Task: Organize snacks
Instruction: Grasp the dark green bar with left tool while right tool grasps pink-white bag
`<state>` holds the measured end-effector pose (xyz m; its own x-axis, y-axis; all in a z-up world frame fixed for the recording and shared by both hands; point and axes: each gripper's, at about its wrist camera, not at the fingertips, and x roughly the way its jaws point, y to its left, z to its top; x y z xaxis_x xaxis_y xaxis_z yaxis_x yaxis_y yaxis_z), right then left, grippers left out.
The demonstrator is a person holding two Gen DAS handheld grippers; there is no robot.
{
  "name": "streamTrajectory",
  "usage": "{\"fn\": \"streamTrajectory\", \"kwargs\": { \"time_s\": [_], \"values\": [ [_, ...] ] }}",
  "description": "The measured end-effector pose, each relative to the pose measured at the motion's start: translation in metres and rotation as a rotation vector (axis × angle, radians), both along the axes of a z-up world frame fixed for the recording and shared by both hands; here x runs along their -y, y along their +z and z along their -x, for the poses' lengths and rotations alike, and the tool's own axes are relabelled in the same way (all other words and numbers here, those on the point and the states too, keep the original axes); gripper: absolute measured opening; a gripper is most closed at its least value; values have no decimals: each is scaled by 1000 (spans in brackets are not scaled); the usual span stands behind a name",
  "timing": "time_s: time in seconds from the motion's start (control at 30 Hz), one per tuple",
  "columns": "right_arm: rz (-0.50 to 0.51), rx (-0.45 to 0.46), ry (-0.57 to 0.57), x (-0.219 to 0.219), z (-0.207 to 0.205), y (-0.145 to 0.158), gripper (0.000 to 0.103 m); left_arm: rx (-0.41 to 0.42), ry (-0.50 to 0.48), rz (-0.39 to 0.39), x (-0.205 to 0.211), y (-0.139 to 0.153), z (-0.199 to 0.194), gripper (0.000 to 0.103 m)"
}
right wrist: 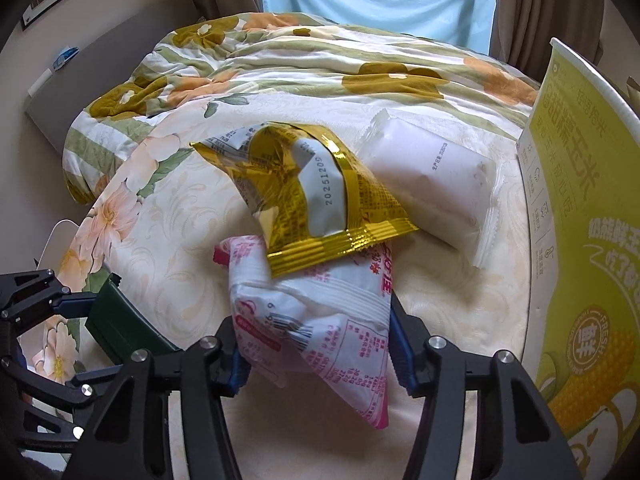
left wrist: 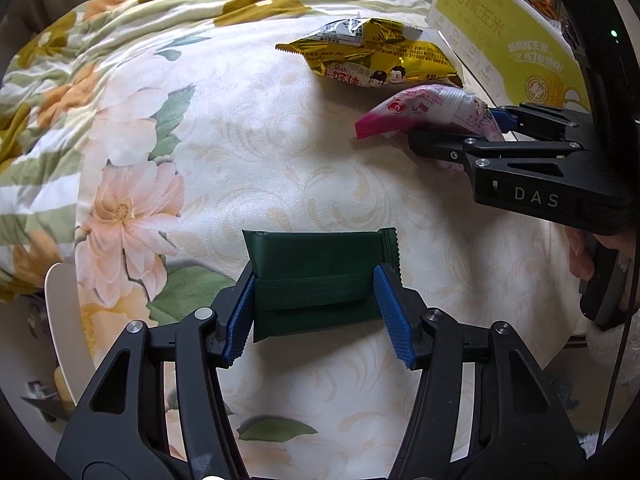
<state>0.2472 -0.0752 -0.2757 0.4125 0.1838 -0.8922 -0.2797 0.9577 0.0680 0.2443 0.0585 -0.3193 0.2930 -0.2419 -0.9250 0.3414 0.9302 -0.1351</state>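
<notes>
got my left gripper (left wrist: 316,312) clamped on the green packet (left wrist: 316,272), right gripper (right wrist: 316,344) pinching the pink-and-white snack bag (right wrist: 320,320) on the bed (left wrist: 280,168).

Two close downward wrist views, shared bedspread (left wrist: 280,168)

Four snack packets show in all: one dark green packet (left wrist: 316,280), one pink-and-white packet (right wrist: 320,320), one gold packet (right wrist: 316,196) and one plain white packet (right wrist: 436,184). There is one yellow-green corn box (right wrist: 584,216), one flowered bedspread (left wrist: 132,184) and one rumpled quilt (right wrist: 280,60). Two grippers are in view, the left gripper (left wrist: 320,312) and the right gripper (right wrist: 320,348).
</notes>
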Motion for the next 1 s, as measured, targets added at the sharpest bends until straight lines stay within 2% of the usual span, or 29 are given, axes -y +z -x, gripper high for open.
{"fn": "streamTrajectory", "kwargs": {
  "time_s": [0.07,0.23,0.27,0.3,0.33,0.37,0.4,0.53,0.67,0.73,0.83,0.93,1.0],
  "values": [
    [-2,0,-6,1,4,3,48,3,4,14,-6,3,4,45],
    [-14,-8,-23,0,13,5,48,0,19,19,-11,5,1,45],
    [-18,-12,-27,1,14,5,48,-7,20,8,-10,3,0,52],
    [-21,-14,-31,1,15,4,48,-13,26,-13,-9,2,-1,71],
    [-24,-13,-35,2,16,4,48,-12,33,-26,-8,2,3,82],
    [-28,-14,-38,3,17,4,48,-7,38,-22,-8,3,4,97],
    [-32,-13,-42,3,18,4,48,-2,42,-10,-6,4,7,99],
    [-46,-13,-49,6,20,5,48,-13,33,-44,6,1,10,99],
    [-52,-13,-52,8,23,5,48,-61,57,-64,17,-5,10,99],
    [-59,-15,-57,10,24,6,48,-88,69,-86,21,-12,9,99],
    [-66,-17,-58,13,27,6,48,-80,54,-147,31,-16,13,99],
    [-60,-15,-49,14,30,6,48,-93,58,-164,36,-16,15,94],
    [-68,-19,-47,16,32,5,48,-98,66,-166,33,-12,14,83]
  ]
}}
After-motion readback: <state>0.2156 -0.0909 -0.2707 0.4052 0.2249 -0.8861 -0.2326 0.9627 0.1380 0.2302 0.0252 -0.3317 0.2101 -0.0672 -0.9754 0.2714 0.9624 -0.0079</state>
